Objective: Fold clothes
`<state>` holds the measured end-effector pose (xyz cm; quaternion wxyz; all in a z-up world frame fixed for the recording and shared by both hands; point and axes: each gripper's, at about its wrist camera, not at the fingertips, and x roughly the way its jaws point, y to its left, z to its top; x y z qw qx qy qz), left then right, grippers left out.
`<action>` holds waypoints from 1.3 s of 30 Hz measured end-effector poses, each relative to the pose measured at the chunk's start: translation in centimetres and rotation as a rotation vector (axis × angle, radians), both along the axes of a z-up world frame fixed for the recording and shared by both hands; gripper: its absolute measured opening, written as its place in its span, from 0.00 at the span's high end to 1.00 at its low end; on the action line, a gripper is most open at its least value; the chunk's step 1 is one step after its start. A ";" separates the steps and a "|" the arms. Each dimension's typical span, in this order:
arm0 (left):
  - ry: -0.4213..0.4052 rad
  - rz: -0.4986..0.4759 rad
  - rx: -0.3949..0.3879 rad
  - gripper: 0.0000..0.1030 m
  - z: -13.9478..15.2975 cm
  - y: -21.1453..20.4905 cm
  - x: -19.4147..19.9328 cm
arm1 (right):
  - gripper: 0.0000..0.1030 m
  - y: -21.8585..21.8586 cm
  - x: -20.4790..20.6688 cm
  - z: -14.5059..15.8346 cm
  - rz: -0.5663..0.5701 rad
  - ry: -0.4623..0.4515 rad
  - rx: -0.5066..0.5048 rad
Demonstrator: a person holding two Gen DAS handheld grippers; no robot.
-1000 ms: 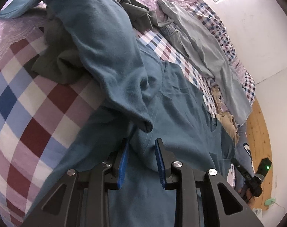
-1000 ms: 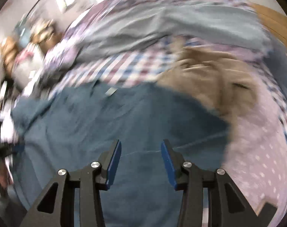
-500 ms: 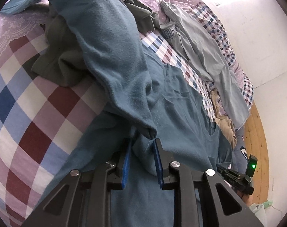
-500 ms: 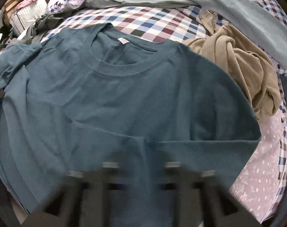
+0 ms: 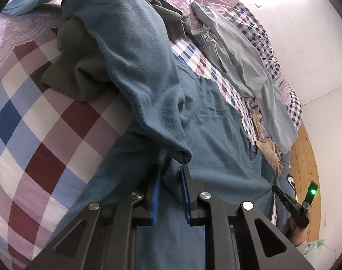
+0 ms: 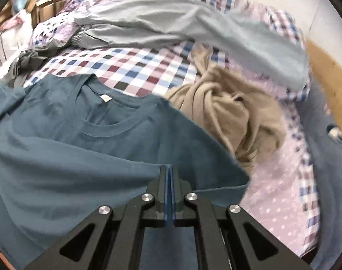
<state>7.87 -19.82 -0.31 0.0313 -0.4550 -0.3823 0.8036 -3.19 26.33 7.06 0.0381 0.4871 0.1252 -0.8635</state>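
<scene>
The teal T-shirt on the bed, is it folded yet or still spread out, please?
Spread out: the teal T-shirt lies open, neckline and label showing.

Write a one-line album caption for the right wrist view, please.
Right gripper shut on the teal T-shirt, spread on a checked bedsheet beside a crumpled tan garment.

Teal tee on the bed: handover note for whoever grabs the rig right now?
Right gripper: jaws shut on the teal tee at its sleeve-side edge.
Left gripper: jaws narrowed around a bunch of the tee on the other side, a gap still showing; whether the pinch is firm cannot be told.
Tee lies spread on the checked bedspread, collar away from the right gripper. A teal fleece drapes over the tee's edge by the left gripper. Tan garment and grey trousers lie beyond.
Done: tee laid out and gripped. Left: every fold; no crease made yet.
</scene>
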 end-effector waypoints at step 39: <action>0.029 0.045 0.050 0.99 -0.4 -0.5 -0.5 | 0.96 3.8 18.4 -2.9 -0.075 -0.086 0.159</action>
